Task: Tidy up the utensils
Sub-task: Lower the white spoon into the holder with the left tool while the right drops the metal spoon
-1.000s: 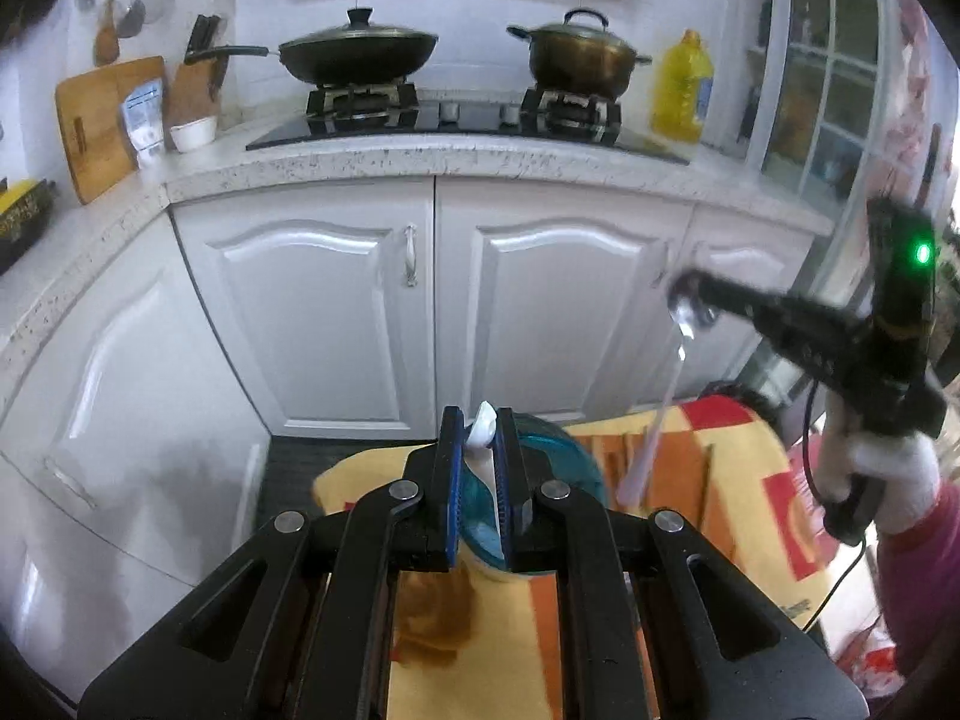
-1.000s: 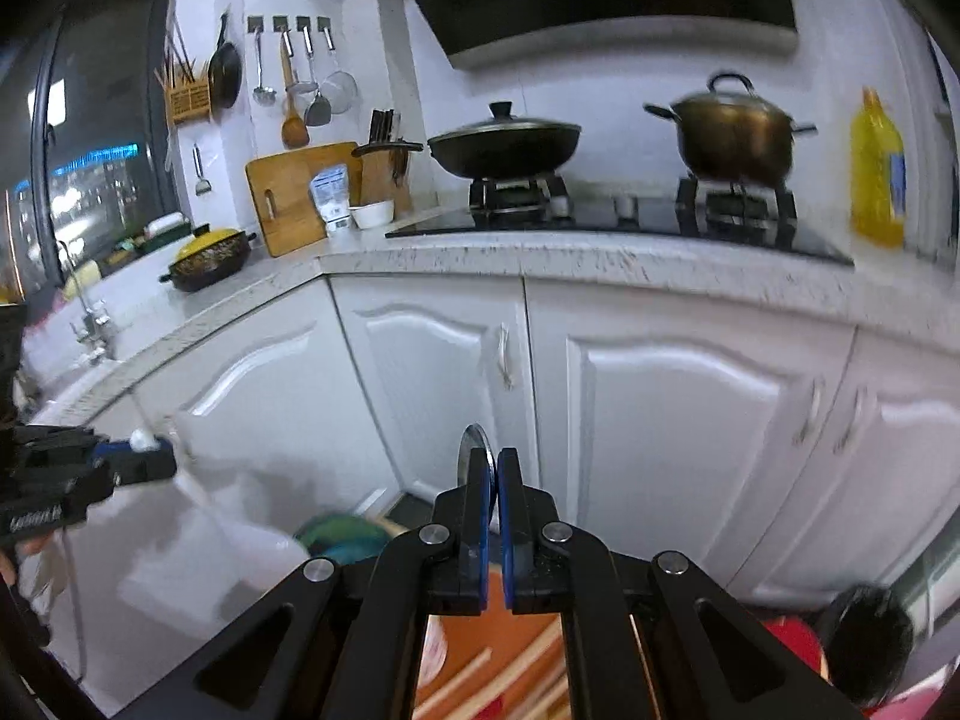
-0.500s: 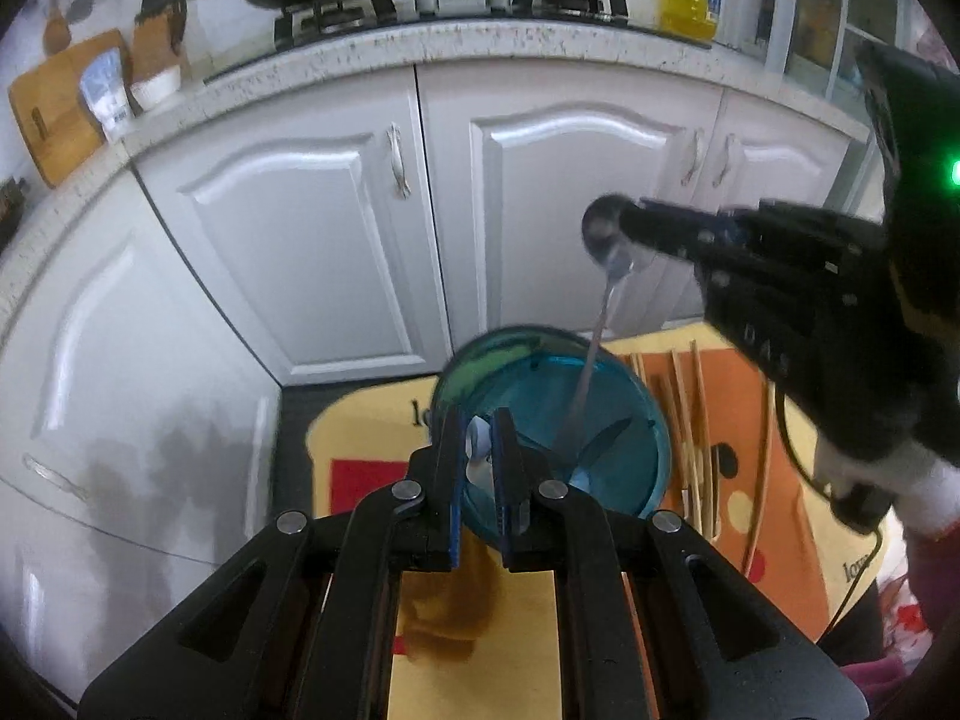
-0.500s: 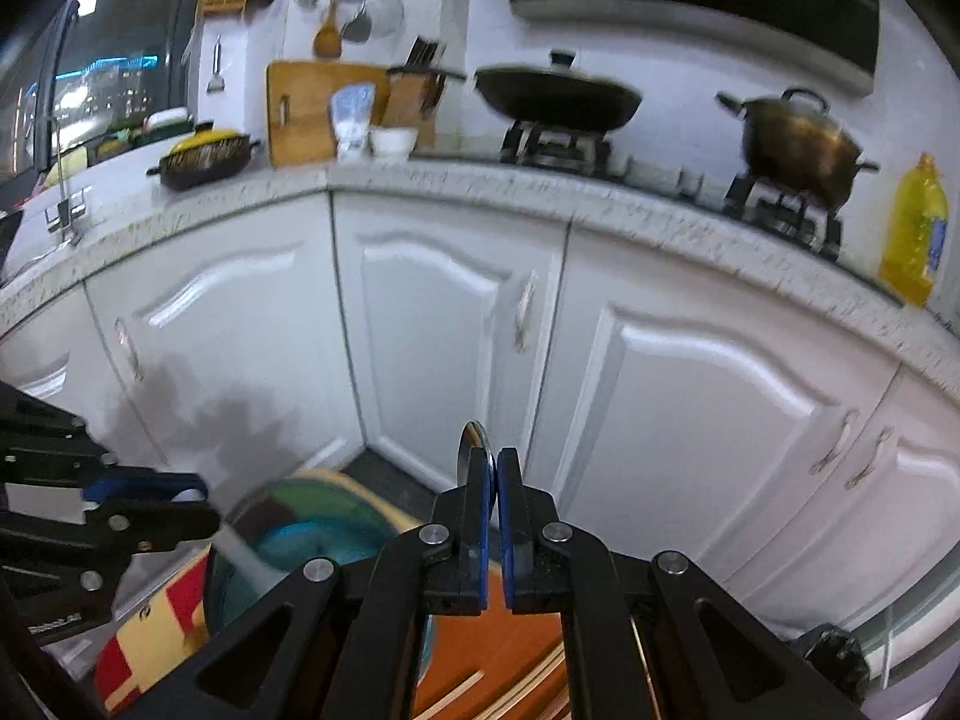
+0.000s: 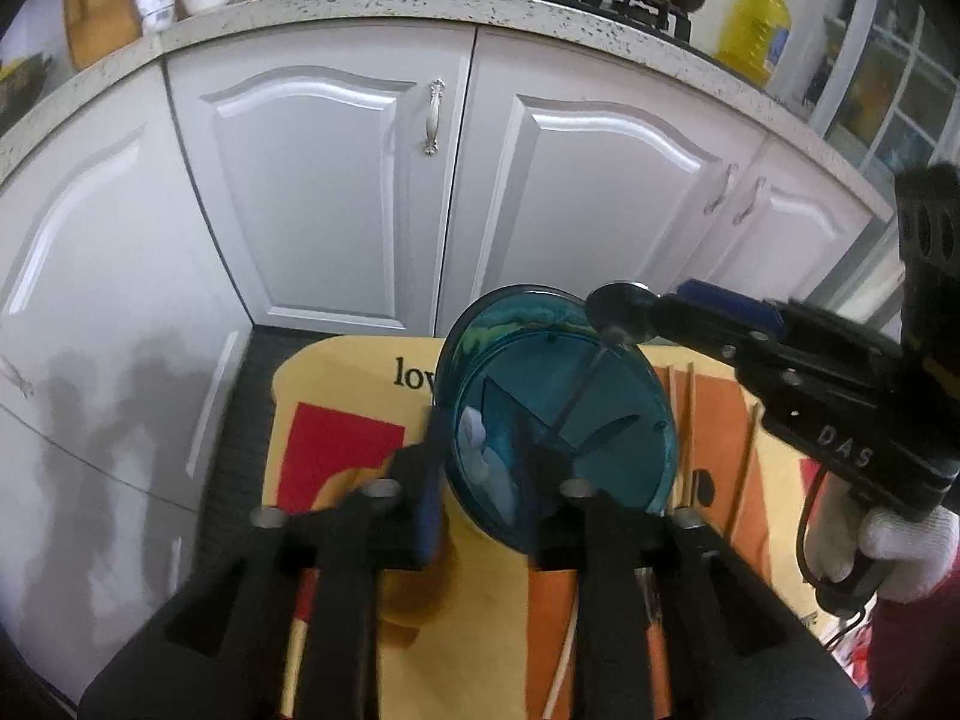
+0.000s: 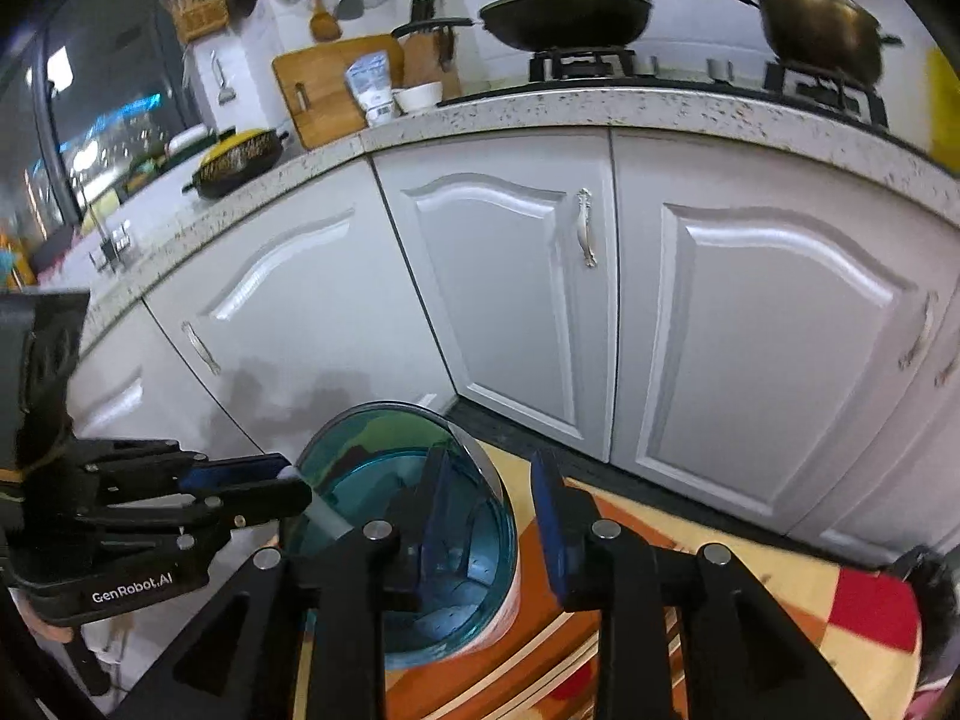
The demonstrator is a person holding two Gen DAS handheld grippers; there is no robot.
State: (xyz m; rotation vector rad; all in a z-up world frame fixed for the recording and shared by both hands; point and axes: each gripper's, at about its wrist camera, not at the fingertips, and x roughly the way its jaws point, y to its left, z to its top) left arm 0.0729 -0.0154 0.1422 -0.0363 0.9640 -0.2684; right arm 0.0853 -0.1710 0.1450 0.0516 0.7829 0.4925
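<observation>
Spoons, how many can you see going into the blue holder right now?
2. A white spoon lies inside the blue holder on its left side. A metal spoon stands at the right rim, handle down inside. Others may be hidden.

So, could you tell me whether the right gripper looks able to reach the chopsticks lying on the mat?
Probably yes: the chopsticks lie bare on the mat beside the blue holder, and the right gripper, its jaws opening, hangs just above.
</observation>
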